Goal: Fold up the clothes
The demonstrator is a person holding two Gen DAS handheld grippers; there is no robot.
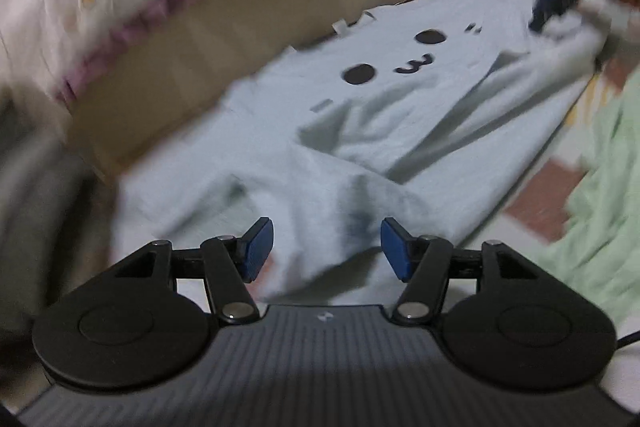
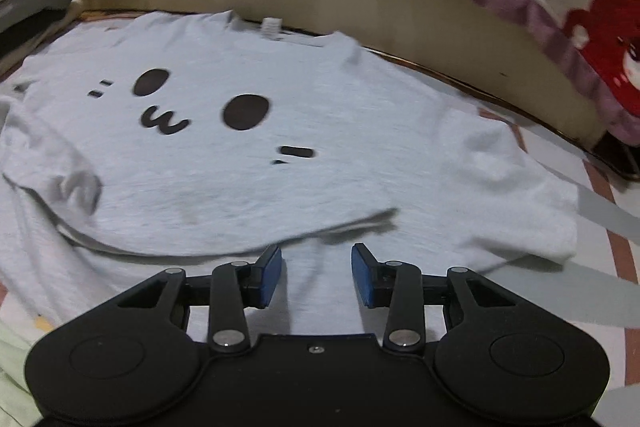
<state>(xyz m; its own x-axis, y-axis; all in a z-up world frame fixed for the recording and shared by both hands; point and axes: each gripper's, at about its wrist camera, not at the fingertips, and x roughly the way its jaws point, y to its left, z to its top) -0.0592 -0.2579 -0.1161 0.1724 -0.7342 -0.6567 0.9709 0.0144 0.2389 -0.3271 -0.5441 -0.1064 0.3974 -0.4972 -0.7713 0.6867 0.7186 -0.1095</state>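
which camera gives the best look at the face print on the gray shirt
The right wrist view: the face print lies close, whole and fairly sharp on the gray shirt. The left wrist view shows it farther off, turned sideways and blurred.

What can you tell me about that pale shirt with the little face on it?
The light grey T-shirt looks like soft knit cotton. It lies face up on the floor beside a bed, neck label toward the bed. Its print is a cartoon face: two black oval eyes, a curly mouth, whisker dashes. The bottom part is already folded up over the body, leaving wrinkles. Neither gripper holds it.
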